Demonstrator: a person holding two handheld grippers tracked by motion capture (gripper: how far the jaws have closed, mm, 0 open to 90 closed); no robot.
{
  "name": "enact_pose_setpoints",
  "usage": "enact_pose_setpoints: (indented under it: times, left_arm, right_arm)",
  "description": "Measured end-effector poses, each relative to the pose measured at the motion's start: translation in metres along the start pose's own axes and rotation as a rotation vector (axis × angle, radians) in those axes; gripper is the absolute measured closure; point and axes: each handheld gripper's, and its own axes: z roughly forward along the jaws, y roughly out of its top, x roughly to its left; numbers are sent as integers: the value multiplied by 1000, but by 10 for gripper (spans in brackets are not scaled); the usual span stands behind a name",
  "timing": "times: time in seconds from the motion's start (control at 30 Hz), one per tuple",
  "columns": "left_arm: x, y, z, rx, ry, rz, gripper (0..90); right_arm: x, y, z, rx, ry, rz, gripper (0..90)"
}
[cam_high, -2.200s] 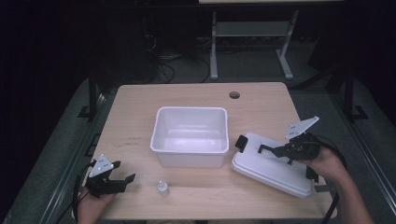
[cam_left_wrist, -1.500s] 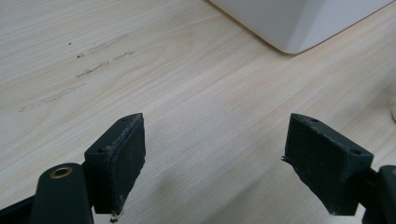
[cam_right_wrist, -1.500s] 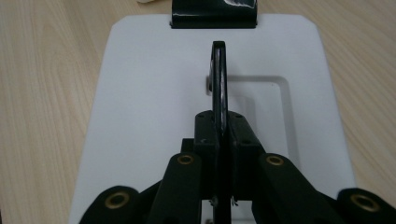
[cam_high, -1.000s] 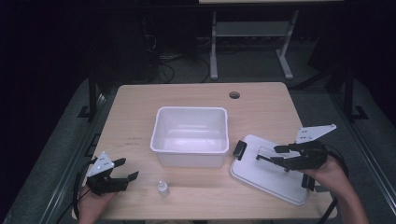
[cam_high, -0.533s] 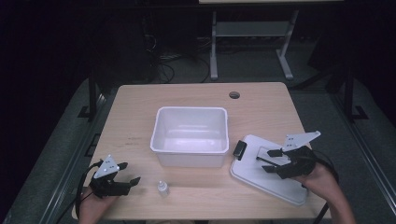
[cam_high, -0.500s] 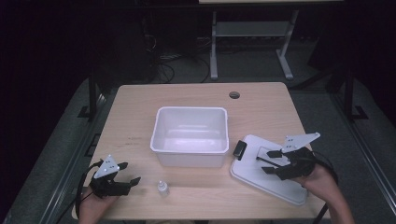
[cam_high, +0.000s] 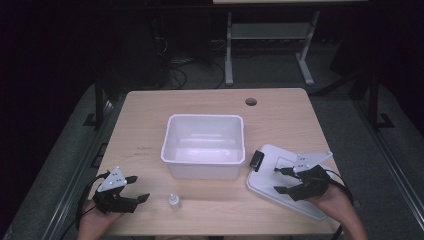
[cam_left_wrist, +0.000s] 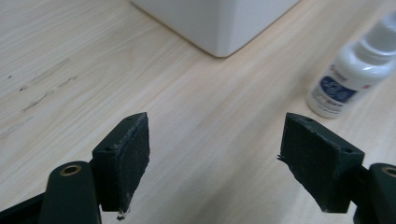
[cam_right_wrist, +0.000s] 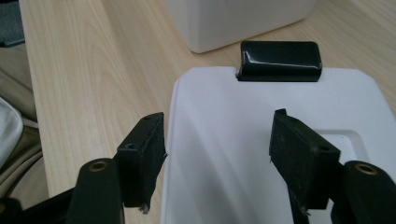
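A white rectangular lid (cam_high: 287, 187) with rounded corners is seen lying flat on the wooden table at about 4 o'clock from the open white bin (cam_high: 204, 145), its long axis skewed to the table edge; a glossy black clasp (cam_right_wrist: 279, 61) is fixed to the short edge nearest the bin, just beside the bin's wall. A small white dropper bottle (cam_high: 173, 202) with a blue label is seen standing upright at about 7 o'clock from the bin, near the table's front edge.

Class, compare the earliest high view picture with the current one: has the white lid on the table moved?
Yes. The white lid has shifted slightly left, toward the white tub; its black clip now lies nearer the tub's right corner.
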Motion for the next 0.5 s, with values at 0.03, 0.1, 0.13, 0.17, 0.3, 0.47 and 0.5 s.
enact_pose_setpoints:
  times: [0.03,0.1,0.13,0.17,0.3,0.47,0.5]
  left_arm:
    - [-2,2,-2,3,-13,16,239]
    - [-4,5,-4,11,-30,34,239]
    - [-4,7,-5,10,-42,43,239]
    - [-5,8,-6,16,-51,50,239]
    - [-6,14,-13,29,-85,77,239]
    - [-11,21,-17,31,-120,111,239]
    - [-11,21,-17,31,-120,111,240]
  right_arm:
    - [0,0,1,4,-2,-9,348]
    - [1,1,1,8,-4,-11,343]
    - [2,1,2,8,-2,-10,340]
    - [2,2,2,8,-2,-11,340]
    - [3,1,4,10,0,-12,333]
    - [5,1,7,10,6,-20,326]
    - [5,1,7,10,6,-20,326]
